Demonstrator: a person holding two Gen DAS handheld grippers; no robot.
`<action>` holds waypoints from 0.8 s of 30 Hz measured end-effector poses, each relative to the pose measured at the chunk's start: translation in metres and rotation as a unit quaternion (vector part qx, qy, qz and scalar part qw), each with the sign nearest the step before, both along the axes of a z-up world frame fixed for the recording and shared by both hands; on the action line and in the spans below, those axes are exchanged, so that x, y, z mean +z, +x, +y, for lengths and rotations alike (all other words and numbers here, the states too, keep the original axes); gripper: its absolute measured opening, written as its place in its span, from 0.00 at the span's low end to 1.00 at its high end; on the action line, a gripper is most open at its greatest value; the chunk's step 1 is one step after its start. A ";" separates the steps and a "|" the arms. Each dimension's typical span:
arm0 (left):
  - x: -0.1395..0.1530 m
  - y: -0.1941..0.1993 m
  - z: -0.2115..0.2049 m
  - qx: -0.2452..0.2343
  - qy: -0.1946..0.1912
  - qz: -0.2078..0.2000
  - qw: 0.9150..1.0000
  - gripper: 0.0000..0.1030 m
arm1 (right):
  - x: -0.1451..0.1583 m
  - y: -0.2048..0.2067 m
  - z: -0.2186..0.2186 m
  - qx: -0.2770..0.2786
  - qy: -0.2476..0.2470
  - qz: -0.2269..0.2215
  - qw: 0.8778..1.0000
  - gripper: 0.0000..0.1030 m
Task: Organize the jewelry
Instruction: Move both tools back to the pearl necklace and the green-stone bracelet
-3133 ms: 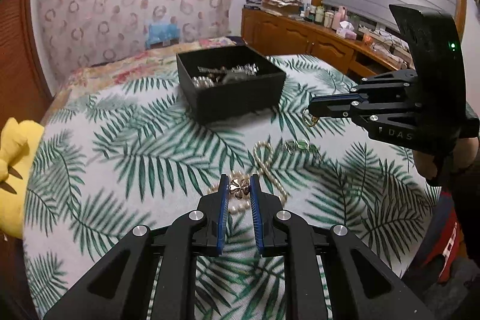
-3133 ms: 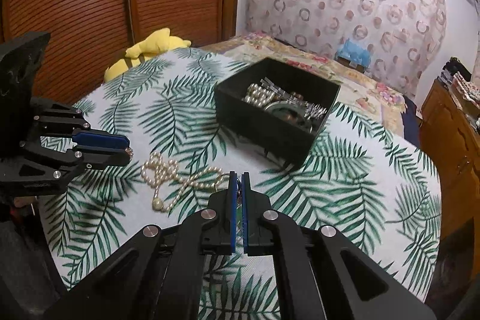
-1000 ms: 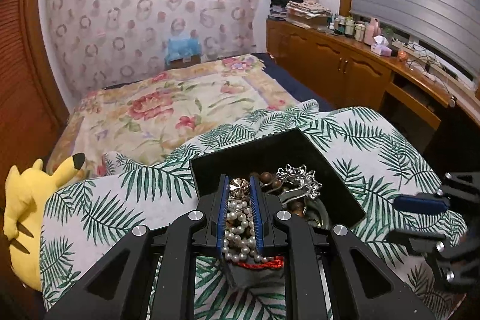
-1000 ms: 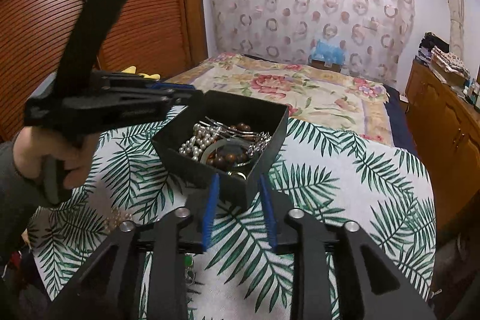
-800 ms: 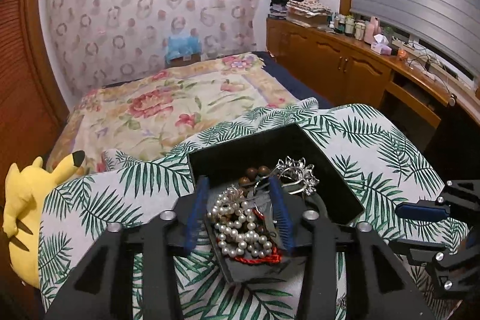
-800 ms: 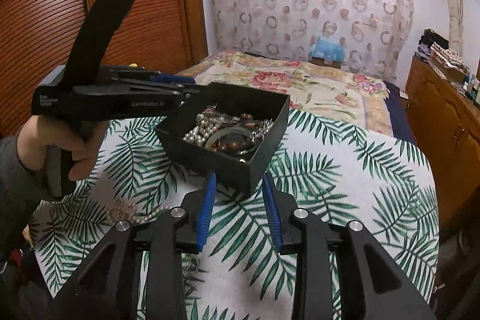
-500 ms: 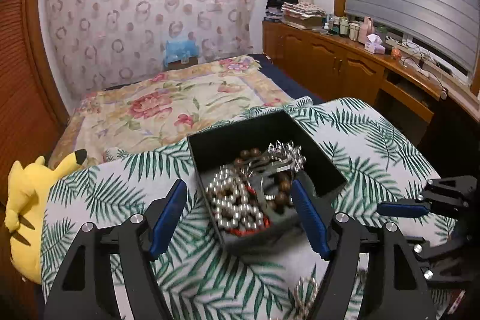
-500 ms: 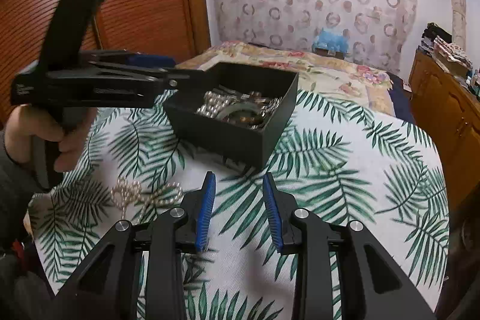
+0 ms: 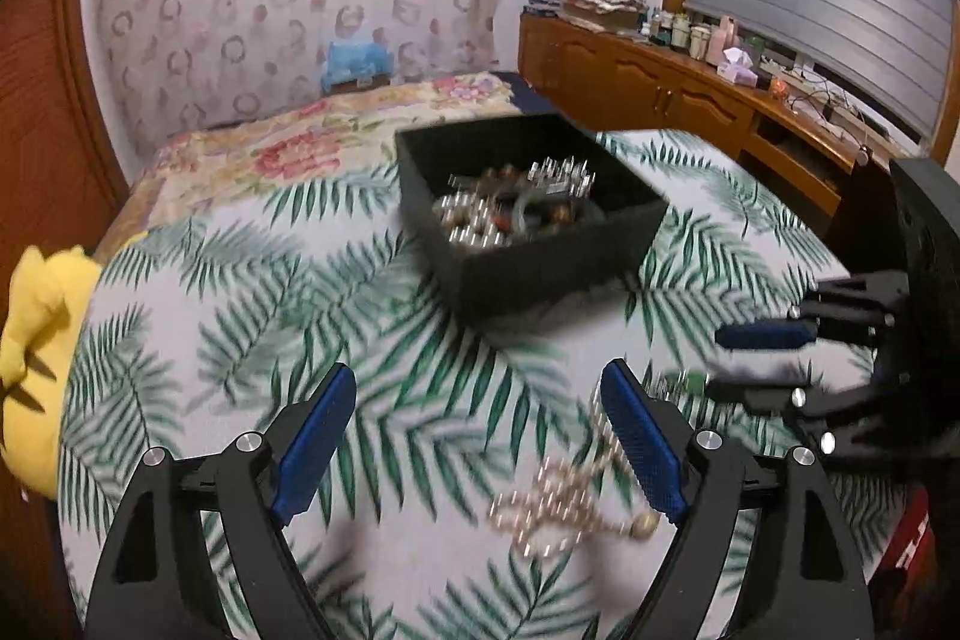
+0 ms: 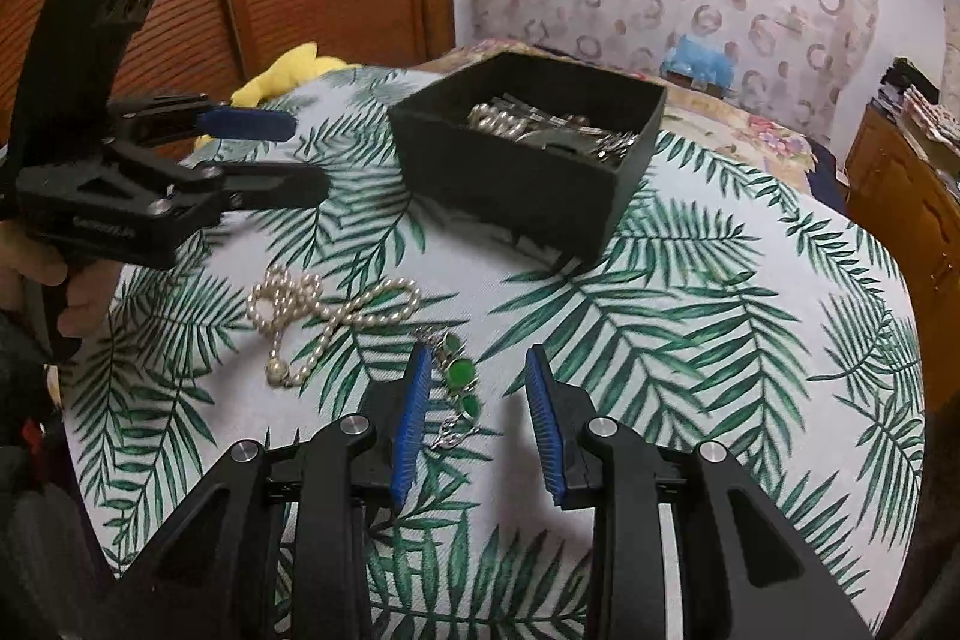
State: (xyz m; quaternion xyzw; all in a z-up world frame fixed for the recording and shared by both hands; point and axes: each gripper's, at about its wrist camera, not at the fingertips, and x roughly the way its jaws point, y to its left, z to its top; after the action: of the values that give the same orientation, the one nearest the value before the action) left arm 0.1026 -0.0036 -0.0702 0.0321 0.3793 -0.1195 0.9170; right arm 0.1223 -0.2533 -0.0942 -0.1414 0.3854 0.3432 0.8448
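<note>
A black jewelry box (image 9: 540,274) (image 10: 516,184) holding pearls and several metal pieces stands on the palm-leaf tablecloth. A pearl necklace (image 10: 312,316) (image 9: 564,496) lies loose on the cloth in front of it. A green-stone bracelet (image 10: 461,382) lies beside the pearls. My left gripper (image 9: 480,436) (image 10: 300,154) is open and empty, above the cloth left of the pearls. My right gripper (image 10: 477,403) (image 9: 762,364) is open, its fingers straddling the green bracelet just above it.
The round table's cloth (image 10: 720,340) falls away at the edges. A yellow plush toy (image 9: 36,352) (image 10: 288,70) sits at the table's left edge. A bed (image 9: 288,148) lies beyond the table, and a wooden cabinet (image 9: 690,100) lines the right wall.
My left gripper let go of a pearl piece into the box, opened wide and pulled back toward the loose pearl necklace. My right gripper, open, came down over the green bracelet.
</note>
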 end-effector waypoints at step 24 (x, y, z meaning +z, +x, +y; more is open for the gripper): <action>-0.030 -0.033 -0.013 -0.048 0.005 0.034 0.998 0.38 | -0.009 -0.005 0.011 0.001 -0.027 -0.006 1.000 0.34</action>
State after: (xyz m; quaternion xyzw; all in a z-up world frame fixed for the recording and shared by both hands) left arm 0.0700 -0.0170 -0.0998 0.0512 0.4085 -0.1622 0.8968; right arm 0.1178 -0.2426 -0.1034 -0.1667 0.3897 0.3326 0.8424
